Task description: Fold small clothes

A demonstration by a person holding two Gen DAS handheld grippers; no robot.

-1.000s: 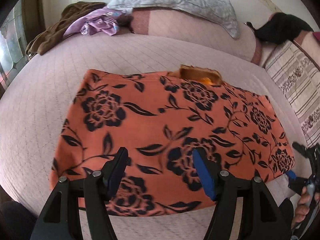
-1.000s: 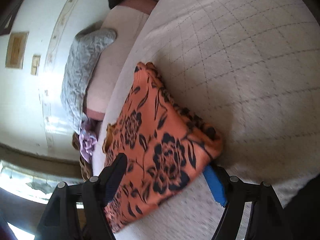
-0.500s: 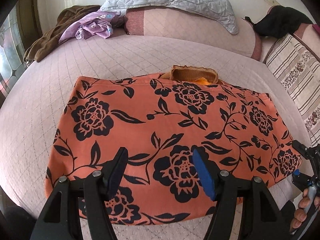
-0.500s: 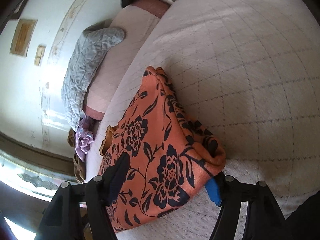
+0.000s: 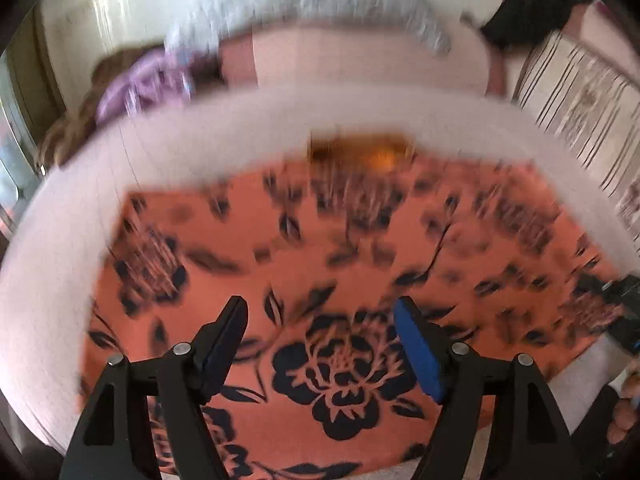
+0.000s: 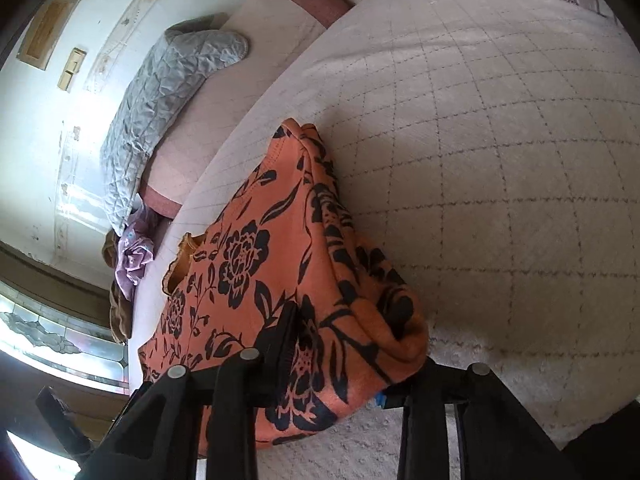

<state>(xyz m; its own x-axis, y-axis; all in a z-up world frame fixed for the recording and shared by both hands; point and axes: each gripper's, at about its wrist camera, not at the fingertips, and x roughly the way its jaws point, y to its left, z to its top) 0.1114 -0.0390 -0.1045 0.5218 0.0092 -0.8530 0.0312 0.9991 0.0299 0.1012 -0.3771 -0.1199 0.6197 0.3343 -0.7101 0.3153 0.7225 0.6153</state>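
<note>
An orange garment with black flowers (image 5: 320,264) lies flat on the pale quilted bed (image 5: 60,248); this view is blurred by motion. My left gripper (image 5: 320,320) is open and empty, low over the garment's near edge. In the right wrist view the garment (image 6: 260,264) fills the lower left. My right gripper (image 6: 344,360) has its jaws around the garment's near right corner, which bulges up between them; the right finger is mostly hidden under the cloth. I cannot tell if they pinch it. The right gripper also shows at the left wrist view's right edge (image 5: 616,312).
A grey quilted pillow (image 6: 168,92) and pink bolster (image 5: 360,60) lie at the bed's head. A lilac and brown clothes pile (image 5: 136,88) sits at the far left, a black garment (image 5: 532,12) and striped cushion (image 5: 572,92) at the far right.
My left gripper has moved forward and lower over the garment, blurring its view. My right gripper has pushed further onto the garment's corner, which now bunches between its jaws.
</note>
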